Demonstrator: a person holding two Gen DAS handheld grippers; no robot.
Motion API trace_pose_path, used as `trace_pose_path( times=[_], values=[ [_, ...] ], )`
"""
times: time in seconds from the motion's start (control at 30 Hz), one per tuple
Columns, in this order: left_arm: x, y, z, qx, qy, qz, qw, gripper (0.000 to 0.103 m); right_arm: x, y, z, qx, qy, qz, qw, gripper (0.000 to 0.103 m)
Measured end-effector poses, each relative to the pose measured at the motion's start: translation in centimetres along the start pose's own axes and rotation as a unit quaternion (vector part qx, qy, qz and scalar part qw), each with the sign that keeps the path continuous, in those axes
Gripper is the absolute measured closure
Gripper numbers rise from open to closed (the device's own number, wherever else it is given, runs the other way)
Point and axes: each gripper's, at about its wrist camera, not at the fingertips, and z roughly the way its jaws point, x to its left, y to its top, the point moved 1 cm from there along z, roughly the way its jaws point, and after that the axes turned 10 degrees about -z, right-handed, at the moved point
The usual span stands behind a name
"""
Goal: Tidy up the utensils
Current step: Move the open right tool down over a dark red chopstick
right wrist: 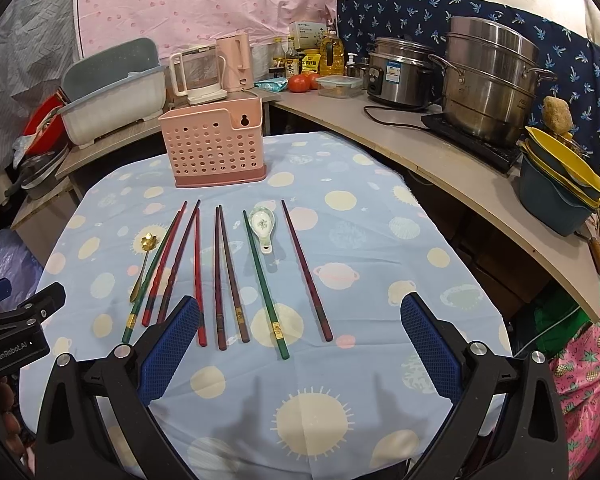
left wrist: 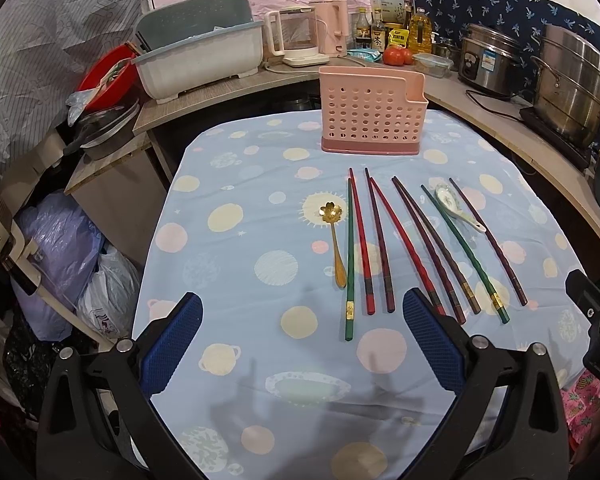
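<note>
1. Holding my left tool (left wrist: 302,334) spread wide and empty above the near edge of the worktop (left wrist: 228,264), I am keeping it short of the utensils so the whole row is showing between its pads.
2. Going left to right, the gold spoon (left wrist: 334,240) is lying farthest left, bowl pointing away from me, just beside the first green chopstick (left wrist: 350,264); the rest of the chopsticks (left wrist: 416,248) are fanning rightward, tips aimed at the pink holder (left wrist: 370,114), which I judge makes each an easy lengthwise lift.
3. The white ceramic spoon (right wrist: 260,228) is sitting between the second green chopstick (right wrist: 264,280) and the last dark one (right wrist: 306,270), and from the left view I am not making out whether it is touching either.
4. The holder is standing upright behind the row, and its perforated front is hiding the inside, so I am unable to tell its compartments or whether anything is already in it.
5. My right tool (right wrist: 300,336) is likewise hanging spread and empty; its left pad is covering the handle ends of a few chopsticks.
</note>
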Motion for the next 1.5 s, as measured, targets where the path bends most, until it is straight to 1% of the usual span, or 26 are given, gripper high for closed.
trace_pose_path(
  times=[0.5,0.73,1.03,1.13,1.23,1.4,1.47,1.5],
  values=[
    [0.1,0.0,0.3,0.004,-0.004,0.001,1.0,0.007,-0.2,0.1,0.0,-0.003,-0.009,0.0,1.0,0.007],
    [0.3,0.2,1.4,0.011,0.004,-0.003,0.9999,0.007,-0.5,0.5,0.9,0.002,-0.015,-0.001,1.0,0.007],
    [1.0,1.0,4.3,0.032,0.007,-0.022,0.9992,0.007,-0.3,1.5,3.8,0.012,-0.044,-0.016,0.999,0.007],
    [1.3,1.4,5.6,0.041,0.01,-0.023,0.9988,0.007,-0.5,1.9,5.3,0.02,-0.035,-0.009,0.999,0.007],
    [1.4,1.7,6.9,0.048,0.015,-0.02,0.9986,0.007,-0.8,2.5,7.0,0.027,-0.012,-0.002,1.0,0.007],
    [1.9,2.5,9.7,0.07,0.009,-0.031,0.997,0.007,-1.4,3.6,10.2,0.042,-0.007,0.012,0.999,0.007],
    [2.1,2.7,10.7,0.076,0.011,-0.034,0.9964,0.007,-1.8,4.1,11.6,0.048,-0.007,0.015,0.999,0.011],
    [2.1,2.8,11.1,0.077,0.012,-0.035,0.9964,0.007,-1.9,4.3,12.2,0.05,-0.007,0.016,0.999,0.016]
  ],
)
